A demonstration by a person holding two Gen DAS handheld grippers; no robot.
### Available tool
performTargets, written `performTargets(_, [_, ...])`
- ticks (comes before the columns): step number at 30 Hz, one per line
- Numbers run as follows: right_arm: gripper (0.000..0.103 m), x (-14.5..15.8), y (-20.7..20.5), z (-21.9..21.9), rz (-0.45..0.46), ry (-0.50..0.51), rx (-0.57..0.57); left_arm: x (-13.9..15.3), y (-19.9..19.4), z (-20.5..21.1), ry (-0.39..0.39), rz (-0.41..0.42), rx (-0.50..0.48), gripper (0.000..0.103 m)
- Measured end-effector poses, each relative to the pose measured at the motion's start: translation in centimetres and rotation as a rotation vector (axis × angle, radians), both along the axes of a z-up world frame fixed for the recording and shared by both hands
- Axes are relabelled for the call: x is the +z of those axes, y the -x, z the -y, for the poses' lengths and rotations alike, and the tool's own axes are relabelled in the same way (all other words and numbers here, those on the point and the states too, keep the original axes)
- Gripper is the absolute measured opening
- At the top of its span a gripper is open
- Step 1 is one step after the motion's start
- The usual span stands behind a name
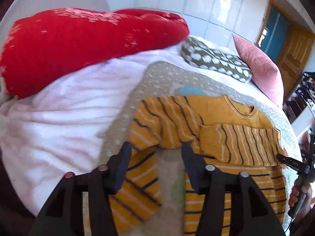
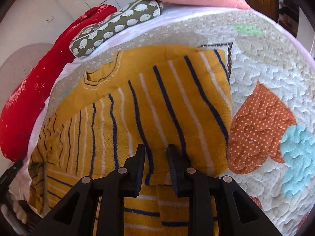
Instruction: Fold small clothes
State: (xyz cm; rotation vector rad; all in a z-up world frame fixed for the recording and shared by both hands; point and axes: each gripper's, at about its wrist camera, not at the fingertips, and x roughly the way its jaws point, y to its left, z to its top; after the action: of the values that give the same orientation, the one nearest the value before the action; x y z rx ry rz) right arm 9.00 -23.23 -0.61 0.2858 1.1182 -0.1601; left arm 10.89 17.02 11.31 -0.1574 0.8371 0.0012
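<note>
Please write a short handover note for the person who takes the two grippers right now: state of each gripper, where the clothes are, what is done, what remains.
Left gripper: open, over the unfolded sleeve.
Right gripper: open, holding nothing, just above the folded sleeve.
The yellow striped sweater lies flat on the quilted mat, collar toward the pillows.
Done: one sleeve folded across the chest.
Left: fold the other sleeve in, then fold the body.
</note>
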Motion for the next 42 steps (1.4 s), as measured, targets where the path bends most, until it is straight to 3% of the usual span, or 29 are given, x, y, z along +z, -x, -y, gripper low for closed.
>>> performTargets(3, [0.025, 3.0, 1.6, -5.1, 0.043, 0.04, 0.145, 0.7, 5.4, -3.9, -0.012, 0.041, 0.102, 0.056])
performTargets(7, [0.025, 4.6, 2.4, -14.9, 0.061, -0.019, 0.38, 0.0, 12.0, -8.6, 0.053, 0.055, 0.215, 0.058])
performTargets(11, [0.026, 3.8, 3.4, -27.1, 0.069, -0.043, 0.656, -0.8, 17.0, -11.8, 0.153, 0.051, 0.258, 0.059])
performTargets(16, [0.04, 0.3, 6.1, -40.2, 0.06, 0.038, 0.978, -1.0, 21.4, -12.6, 0.188, 0.079, 0.234, 0.059])
performTargets(20, [0.045, -3.5, 7.0, -46.2, 0.013, 0.114, 1.084, -1.5, 23.0, -13.1, 0.202, 0.087, 0.23, 0.059])
performTargets(23, [0.048, -5.9, 6.2, -48.4, -0.019, 0.179, 1.067, -1.7, 23.3, -13.1, 0.202, 0.093, 0.226, 0.059])
performTargets(24, [0.039, -6.4, 5.9, -48.7, -0.029, 0.216, 1.047, -1.8, 23.2, -13.1, 0.2, 0.092, 0.227, 0.059])
performTargets(26, [0.01, -6.6, 4.9, -48.8, -0.055, 0.247, 1.007, -2.0, 23.0, -12.9, 0.207, 0.091, 0.221, 0.059])
performTargets(30, [0.008, -0.9, 2.1, -45.3, 0.057, 0.174, 0.894, -2.0, 22.7, -11.9, 0.202, 0.089, 0.198, 0.059])
performTargets(35, [0.008, 9.4, -2.5, -33.0, 0.202, 0.175, 0.635, -1.8, 21.9, -9.7, 0.182, 0.079, 0.135, 0.059])
performTargets(39, [0.009, 13.5, -5.3, -19.4, 0.202, 0.234, 0.347, -1.7, 20.7, -8.0, 0.182, 0.064, 0.073, 0.059])
performTargets(42, [0.009, 12.9, -6.5, -9.4, 0.118, 0.22, 0.149, -1.7, 19.1, -6.6, 0.197, 0.033, 0.027, 0.059])
